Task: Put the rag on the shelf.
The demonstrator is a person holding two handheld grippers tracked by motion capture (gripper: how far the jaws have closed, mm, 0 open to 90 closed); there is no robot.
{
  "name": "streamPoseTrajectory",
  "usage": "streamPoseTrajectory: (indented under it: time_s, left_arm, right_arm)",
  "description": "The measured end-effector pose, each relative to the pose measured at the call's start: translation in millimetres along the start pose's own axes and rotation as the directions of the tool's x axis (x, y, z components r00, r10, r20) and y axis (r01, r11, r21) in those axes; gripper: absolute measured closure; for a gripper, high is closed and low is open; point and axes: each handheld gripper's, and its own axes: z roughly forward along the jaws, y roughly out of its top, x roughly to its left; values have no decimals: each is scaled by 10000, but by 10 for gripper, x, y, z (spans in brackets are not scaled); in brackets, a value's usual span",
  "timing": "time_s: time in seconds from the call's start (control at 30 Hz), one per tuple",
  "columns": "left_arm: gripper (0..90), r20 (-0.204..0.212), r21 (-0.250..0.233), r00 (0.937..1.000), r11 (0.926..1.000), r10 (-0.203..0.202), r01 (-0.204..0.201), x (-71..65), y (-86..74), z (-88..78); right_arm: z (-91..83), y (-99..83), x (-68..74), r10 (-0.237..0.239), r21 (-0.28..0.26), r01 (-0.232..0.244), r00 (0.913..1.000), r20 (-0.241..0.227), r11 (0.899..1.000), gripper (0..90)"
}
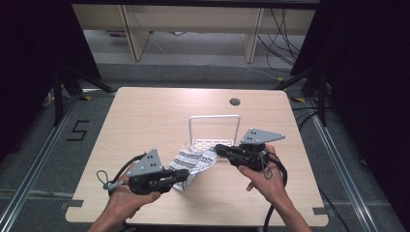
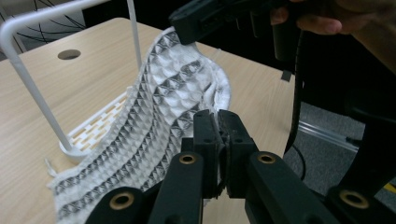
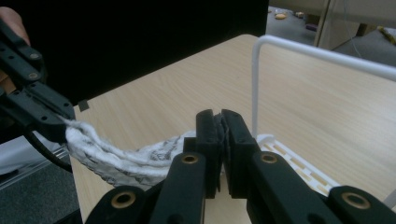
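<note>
A white cloth with a black woven pattern [image 1: 196, 162] hangs stretched between my two grippers, a little above the table. My left gripper [image 1: 186, 175] is shut on its near left corner; the left gripper view shows the jaws [image 2: 219, 119] pinched on the cloth's [image 2: 163, 93] edge. My right gripper [image 1: 218, 150] is shut on the opposite corner, and its closed jaws [image 3: 220, 119] pinch the cloth [image 3: 116, 156]. Just behind the cloth stands a white wire rack [image 1: 214, 130] with a slotted base and an upright hoop [image 2: 28, 79] [image 3: 299, 46]. The cloth's lower edge droops beside the rack's base.
The wooden table [image 1: 145, 121] has a round cable hole [image 1: 235, 102] at the far side. Bare tabletop lies left of the rack and behind it. Black curtains and stand legs flank the table; wooden furniture and cables sit beyond it.
</note>
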Motion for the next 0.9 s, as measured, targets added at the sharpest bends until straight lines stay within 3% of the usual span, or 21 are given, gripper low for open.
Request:
streamPoseTrajectory:
  time_s: [0.23,0.33,0.47,0.53,0.77,0.8,0.9]
  left_arm:
    - [863,-63,-507,10000,9987,-62,58,141,290,-138]
    - [863,-126,-624,9997,9978,-218,210,220,375,-142]
    - [863,-297,-918,9994,9957,-180,152,327,526,-145]
    - [863,-423,-1039,9990,9945,-164,119,365,612,-129]
    - [863,-825,-1175,9966,9930,40,-137,485,883,-19]
    - [863,-844,-1218,9964,9925,-8,-95,507,907,3]
    - [863,-899,-1226,9959,9925,-77,-34,569,957,63]
  right_arm:
    - [-136,268,56,-215,-446,216,9998,27,9988,871]
    - [-189,380,68,-481,-616,500,9983,328,9968,871]
    - [-255,508,63,-338,-724,370,9984,444,9967,871]
    - [-279,565,27,-527,-805,577,9966,630,9951,871]
    - [-352,666,-102,-199,-1234,343,9930,1162,9918,871]
    - [-358,675,-134,-363,-1203,519,9911,1278,9914,871]
    - [-347,680,-176,-209,-1132,375,9892,1448,9929,871]
